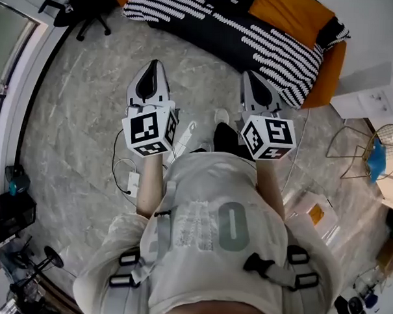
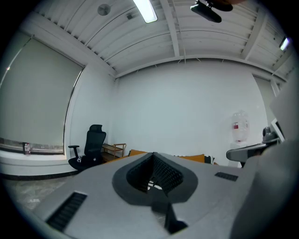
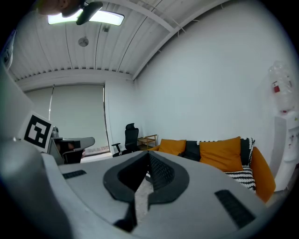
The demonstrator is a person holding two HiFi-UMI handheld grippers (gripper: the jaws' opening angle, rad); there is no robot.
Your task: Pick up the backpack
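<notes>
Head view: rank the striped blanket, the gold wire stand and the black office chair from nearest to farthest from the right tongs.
1. striped blanket, just ahead of the right tongs.
2. gold wire stand, off to the right.
3. black office chair, far top-left corner.

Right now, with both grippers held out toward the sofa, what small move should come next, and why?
Probably open both jaws first. The left gripper and right gripper are shut on nothing, held over the floor short of the sofa. I cannot make out a backpack for certain, so reaching seems premature.
</notes>
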